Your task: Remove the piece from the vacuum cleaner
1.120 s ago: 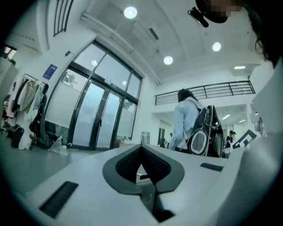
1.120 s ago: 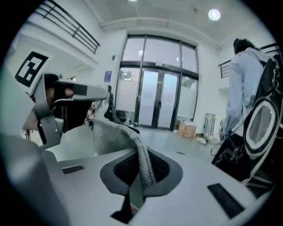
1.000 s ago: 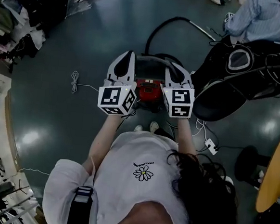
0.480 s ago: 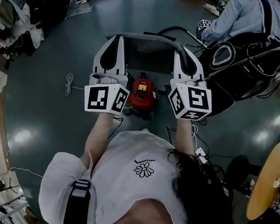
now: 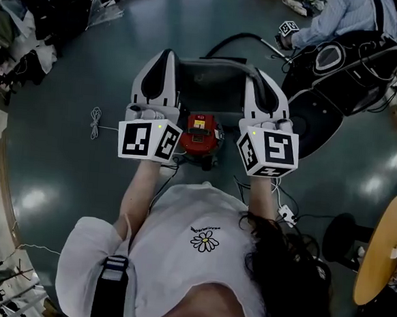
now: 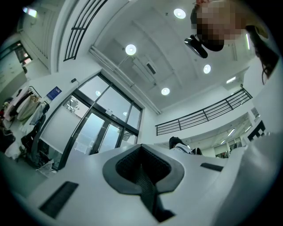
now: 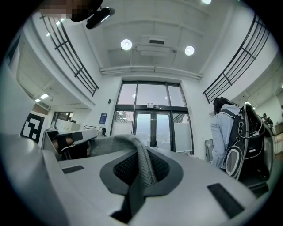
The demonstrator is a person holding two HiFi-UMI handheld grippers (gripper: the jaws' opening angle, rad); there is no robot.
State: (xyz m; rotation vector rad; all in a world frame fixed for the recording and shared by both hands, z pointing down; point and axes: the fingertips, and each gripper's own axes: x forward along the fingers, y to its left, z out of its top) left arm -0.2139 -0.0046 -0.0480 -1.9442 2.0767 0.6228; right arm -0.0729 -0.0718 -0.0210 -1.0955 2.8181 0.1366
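A small red vacuum cleaner [image 5: 201,135] stands on the dark floor below my hands, its black hose [image 5: 235,40] curving off behind. Above it hangs a grey, soft-looking piece [image 5: 211,87], stretched between both grippers. My left gripper [image 5: 167,57] is shut on its left end and my right gripper [image 5: 254,73] on its right end. In the right gripper view the grey fabric [image 7: 119,143] runs out of the shut right gripper [image 7: 140,154] toward the left. In the left gripper view a dark strip [image 6: 143,181] is pinched in the left gripper [image 6: 142,152].
A person in a blue shirt [image 5: 353,16] sits at the top right beside black bags [image 5: 349,64]. A white cable [image 5: 95,120] lies left of the vacuum, a power strip [image 5: 286,212] to my right. A round wooden table [image 5: 383,251] is at the right edge.
A second ago both grippers were low at the vacuum's top. They have risen and spread apart, lifting the grey piece off it; since half a second ago they have barely moved.
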